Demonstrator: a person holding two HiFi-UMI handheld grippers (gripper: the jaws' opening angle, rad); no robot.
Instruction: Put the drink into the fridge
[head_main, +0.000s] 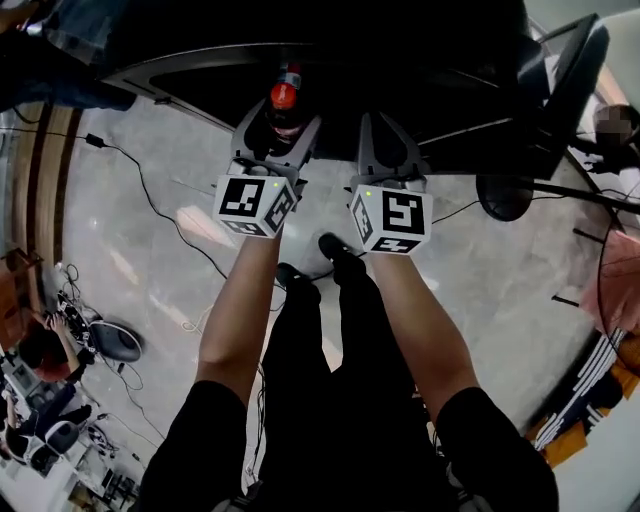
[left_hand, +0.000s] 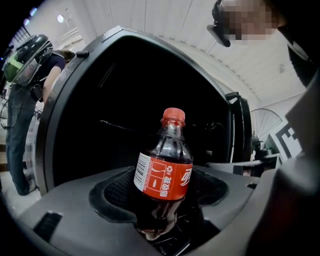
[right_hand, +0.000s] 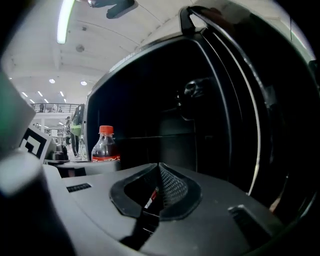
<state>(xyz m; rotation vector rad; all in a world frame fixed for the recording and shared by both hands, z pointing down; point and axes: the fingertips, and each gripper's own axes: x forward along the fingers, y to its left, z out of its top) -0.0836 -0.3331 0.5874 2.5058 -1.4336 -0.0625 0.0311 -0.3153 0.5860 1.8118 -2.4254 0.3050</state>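
Note:
A dark cola bottle (head_main: 285, 100) with a red cap and red label stands upright between the jaws of my left gripper (head_main: 278, 128), which is shut on its lower body. In the left gripper view the bottle (left_hand: 165, 177) fills the middle, just in front of the fridge's dark open inside (left_hand: 125, 100). My right gripper (head_main: 386, 135) hangs beside it to the right, with its jaws together and nothing held. The right gripper view has the mesh pads (right_hand: 170, 187) meeting, the bottle (right_hand: 105, 146) at left, and the fridge's black compartment (right_hand: 165, 115) ahead.
The fridge door (right_hand: 270, 100) stands open at right. A black chair (head_main: 565, 85) and a round black base (head_main: 505, 197) sit right of the fridge. A cable (head_main: 150, 205) trails over the pale floor at left. A person with a backpack (left_hand: 27, 60) stands far left.

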